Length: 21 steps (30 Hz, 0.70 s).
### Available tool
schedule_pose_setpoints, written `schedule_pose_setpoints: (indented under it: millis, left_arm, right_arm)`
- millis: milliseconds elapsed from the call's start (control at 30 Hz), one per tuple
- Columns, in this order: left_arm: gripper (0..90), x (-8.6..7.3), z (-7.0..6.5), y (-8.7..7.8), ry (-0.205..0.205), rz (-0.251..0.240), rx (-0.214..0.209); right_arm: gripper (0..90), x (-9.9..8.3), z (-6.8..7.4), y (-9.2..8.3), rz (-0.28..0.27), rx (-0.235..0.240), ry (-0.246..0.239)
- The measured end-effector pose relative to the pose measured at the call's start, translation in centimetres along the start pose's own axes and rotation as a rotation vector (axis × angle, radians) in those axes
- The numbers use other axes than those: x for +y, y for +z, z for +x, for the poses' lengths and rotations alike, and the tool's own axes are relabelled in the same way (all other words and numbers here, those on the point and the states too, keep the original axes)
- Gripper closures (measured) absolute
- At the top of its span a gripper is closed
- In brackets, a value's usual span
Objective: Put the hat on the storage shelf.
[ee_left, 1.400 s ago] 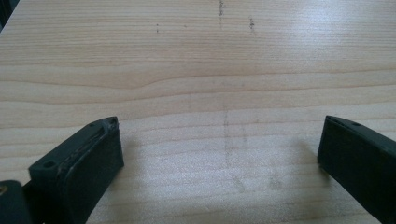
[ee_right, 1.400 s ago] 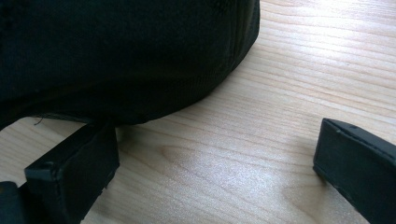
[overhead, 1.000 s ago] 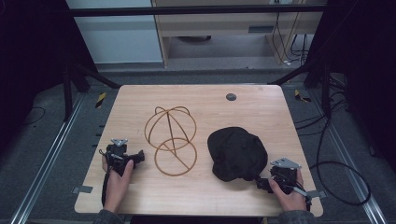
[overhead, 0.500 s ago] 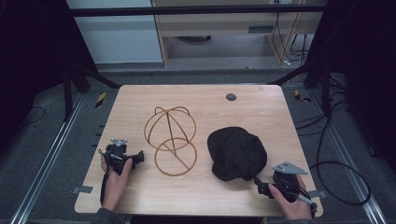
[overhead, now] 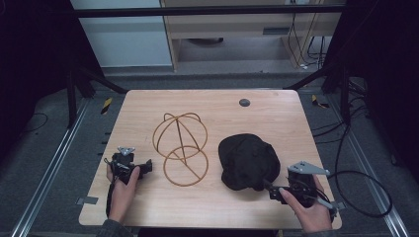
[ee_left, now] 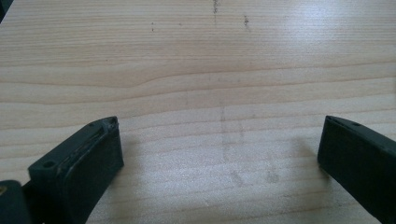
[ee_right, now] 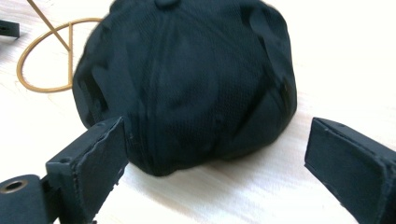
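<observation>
Resting on the desk (overhead: 148, 106), your left gripper (overhead: 143, 169) had its fingers apart on nothing; the wire stand (overhead: 181, 148) stood bare. Your right gripper (overhead: 271, 189), fingers apart, faced the black cap (overhead: 245, 160), apparently ungrasped.

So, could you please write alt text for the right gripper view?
A black cap lies on the pale wooden table, directly ahead of the right claw, whose two black jaws stand wide open. A gold wire ring lies behind the cap at upper left.
</observation>
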<state>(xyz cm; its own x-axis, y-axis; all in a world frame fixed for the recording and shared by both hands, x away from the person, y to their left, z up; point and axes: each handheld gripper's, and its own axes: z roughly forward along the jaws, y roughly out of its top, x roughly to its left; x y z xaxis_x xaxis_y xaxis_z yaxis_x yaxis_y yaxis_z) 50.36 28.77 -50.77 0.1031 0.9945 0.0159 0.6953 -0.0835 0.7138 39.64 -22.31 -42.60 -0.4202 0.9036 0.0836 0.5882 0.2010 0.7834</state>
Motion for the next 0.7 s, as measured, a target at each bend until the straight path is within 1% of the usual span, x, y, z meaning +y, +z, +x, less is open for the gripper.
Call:
schedule_pose_setpoints:
  millis: [67,100,133,200,233,267,300,400,433,467,500,567,600,633,700]
  left_arm:
    - [0.0,0.0,0.0,0.0,0.0,0.001,0.001]
    - [0.0,0.0,-0.1,-0.1,0.001,0.001,0.0]
    - [0.0,0.0,-0.1,-0.1,-0.001,0.002,0.002]
    - [0.0,0.0,-0.1,0.0,-0.001,0.002,0.002]
    - [0.0,0.0,-0.1,0.0,-0.001,0.002,0.002]
    - [0.0,0.0,-0.2,-0.1,0.0,0.002,0.001]
    - [0.0,-0.1,-0.2,-0.1,0.001,0.002,0.0]
    - [0.0,-0.1,-0.2,-0.1,0.002,0.001,0.0]
    - [0.0,-0.1,-0.3,-0.1,0.001,0.001,-0.001]
    - [0.0,-0.1,-0.3,-0.1,0.001,0.001,0.0]
    - [0.0,-0.1,-0.3,-0.1,0.001,0.001,0.001]
    - [0.0,-0.1,-0.3,-0.1,0.001,0.001,0.001]
    - [0.0,-0.1,-0.3,-0.1,0.001,0.002,0.001]
    - [0.0,-0.1,-0.3,-0.1,0.001,0.002,0.001]
    - [0.0,-0.1,-0.3,-0.1,0.001,0.001,0.001]
  right_arm:
    - [6.2,0.8,0.3,0.1,0.02,0.001,-0.004]
    - [6.2,0.8,0.3,0.1,0.02,0.001,-0.004]
    - [6.4,2.1,0.8,0.2,0.027,-0.004,-0.021]
    - [5.8,3.3,1.2,0.4,0.05,0.003,-0.042]
    - [5.8,3.3,1.2,0.4,0.05,0.003,-0.042]
    - [5.7,4.4,1.4,1.0,0.075,0.004,-0.054]
    - [5.6,4.8,1.5,1.4,0.087,0.012,-0.07]
    - [5.8,6.1,1.8,2.8,0.149,0.004,-0.102]
    - [5.8,6.5,2.0,3.3,0.163,-0.002,-0.099]
    - [5.8,6.5,2.0,3.3,0.163,-0.002,-0.099]
    - [6.0,6.8,2.0,3.5,0.173,0.001,-0.113]
    - [5.2,7.6,2.2,4.3,0.186,-0.014,-0.117]
    - [5.1,8.1,2.1,4.7,0.193,-0.026,-0.106]
    - [5.1,8.1,2.1,4.7,0.193,-0.026,-0.106]
    - [4.3,8.4,1.8,5.4,0.209,-0.022,-0.102]
